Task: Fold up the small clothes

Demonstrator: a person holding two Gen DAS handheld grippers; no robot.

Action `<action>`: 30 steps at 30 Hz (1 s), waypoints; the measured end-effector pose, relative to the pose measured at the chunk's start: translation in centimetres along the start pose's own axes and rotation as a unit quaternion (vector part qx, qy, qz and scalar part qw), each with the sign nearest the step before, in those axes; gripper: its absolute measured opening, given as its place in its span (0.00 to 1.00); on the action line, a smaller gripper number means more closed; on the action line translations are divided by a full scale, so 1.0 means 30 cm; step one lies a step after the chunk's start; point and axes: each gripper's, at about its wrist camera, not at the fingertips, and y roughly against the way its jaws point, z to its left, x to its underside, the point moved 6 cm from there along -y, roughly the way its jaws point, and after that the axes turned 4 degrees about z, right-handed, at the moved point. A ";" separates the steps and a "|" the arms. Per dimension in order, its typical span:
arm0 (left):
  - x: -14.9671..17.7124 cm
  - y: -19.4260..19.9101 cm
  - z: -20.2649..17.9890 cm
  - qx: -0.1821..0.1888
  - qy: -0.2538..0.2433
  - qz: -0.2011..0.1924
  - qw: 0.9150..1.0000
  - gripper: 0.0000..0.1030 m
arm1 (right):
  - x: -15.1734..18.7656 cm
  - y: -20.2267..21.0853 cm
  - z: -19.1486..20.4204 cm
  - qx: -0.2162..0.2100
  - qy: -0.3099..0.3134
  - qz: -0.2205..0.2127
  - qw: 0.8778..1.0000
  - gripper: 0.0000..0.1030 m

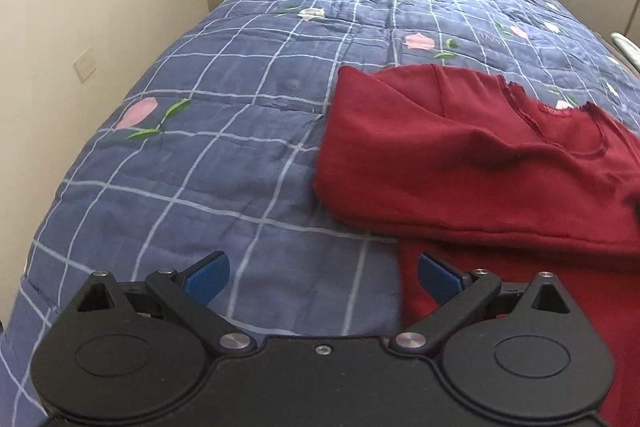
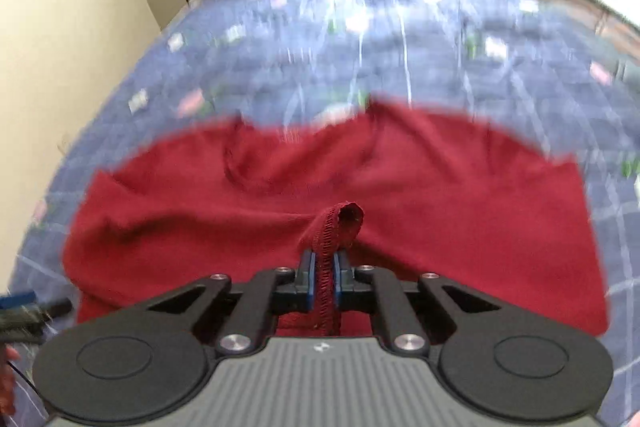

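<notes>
Right wrist view: right gripper (image 2: 324, 277) clenched on hem of red garment (image 2: 400, 187), mid-fold on quilt (image 1: 200, 147). Left gripper (image 1: 324, 273) spread, empty; likely next needs opposite edge.

The red garment (image 1: 460, 163) is soft matt knit cloth with a stitched, ribbed hem. My quilt (image 1: 224, 131) is matt stitched cotton, puffy between its seams. My left gripper (image 1: 324, 277) is matt black plastic with shiny metal pins and textured blue pads (image 1: 208, 277).
</notes>
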 end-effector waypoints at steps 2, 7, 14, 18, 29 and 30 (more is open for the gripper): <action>-0.005 -0.002 0.005 -0.003 -0.016 -0.006 1.000 0.97 | -0.060 0.062 -0.002 -0.001 -0.010 -0.032 0.999 0.10; -0.022 -0.037 -0.040 -0.019 -0.049 -0.010 0.999 0.96 | -0.164 0.131 -0.006 0.000 -0.011 -0.073 0.997 0.10; -0.099 -0.082 -0.128 -0.025 -0.099 -0.043 0.994 0.84 | -0.156 0.123 -0.016 0.023 0.005 -0.069 0.997 0.10; -0.145 -0.099 -0.151 -0.034 -0.145 -0.068 0.987 0.82 | -0.116 0.120 -0.054 0.029 -0.011 -0.060 0.998 0.10; -0.176 -0.101 -0.201 -0.008 -0.253 -0.079 0.964 0.13 | -0.053 0.085 -0.075 0.025 -0.022 -0.034 0.999 0.10; -0.180 -0.101 -0.193 -0.009 -0.244 -0.075 0.967 0.12 | -0.047 0.076 -0.069 0.023 -0.022 -0.029 0.999 0.10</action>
